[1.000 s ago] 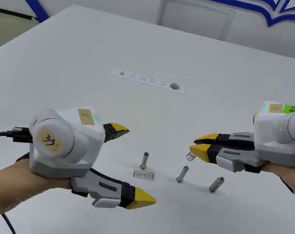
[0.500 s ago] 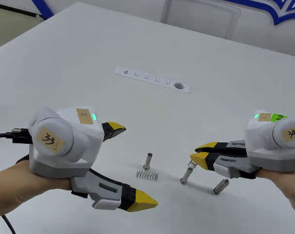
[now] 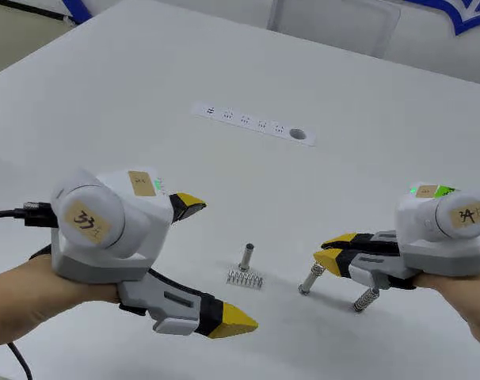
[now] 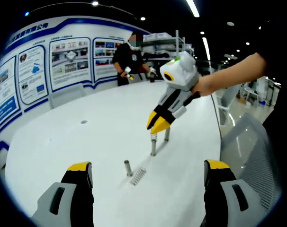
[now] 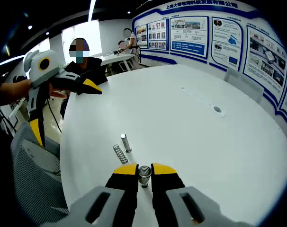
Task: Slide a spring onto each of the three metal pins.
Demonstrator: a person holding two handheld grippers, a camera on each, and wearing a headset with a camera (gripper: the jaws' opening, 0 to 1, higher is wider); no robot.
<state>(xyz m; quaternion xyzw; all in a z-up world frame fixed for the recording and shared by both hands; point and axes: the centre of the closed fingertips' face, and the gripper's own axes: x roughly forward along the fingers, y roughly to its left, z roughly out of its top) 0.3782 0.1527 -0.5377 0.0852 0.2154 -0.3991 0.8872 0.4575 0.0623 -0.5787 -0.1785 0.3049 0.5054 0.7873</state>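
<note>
**Right gripper point(image 3: 331, 248) pinches the middle spring point(image 5: 144, 174) over the middle pin point(image 3: 308, 282); left gripper point(image 3: 212, 261) gapes**

Yellow-tipped jaws on the right-hand tool are drawn nearly together on the middle spring. It is a short, bright steel coil, seen end-on as a ring between the tips in the right gripper view. In the head view that coil wraps the upper part of the middle pin, a slim grey metal post standing on the white table point(image 3: 105, 95) with its lower shaft bare. Just to the right stands the right-hand pin point(image 3: 365, 299), ringed with coils along most of its length. To the left the bare pin point(image 3: 245, 257) stands upright. The loose spring point(image 3: 245, 278) lies flat on the table just in front of it; whether the two touch cannot be told. The left gripper's jaws stand wide apart with nothing between them, off to the left of the pins and above the table. A white power strip point(image 3: 254, 123) lies farther back.
</note>
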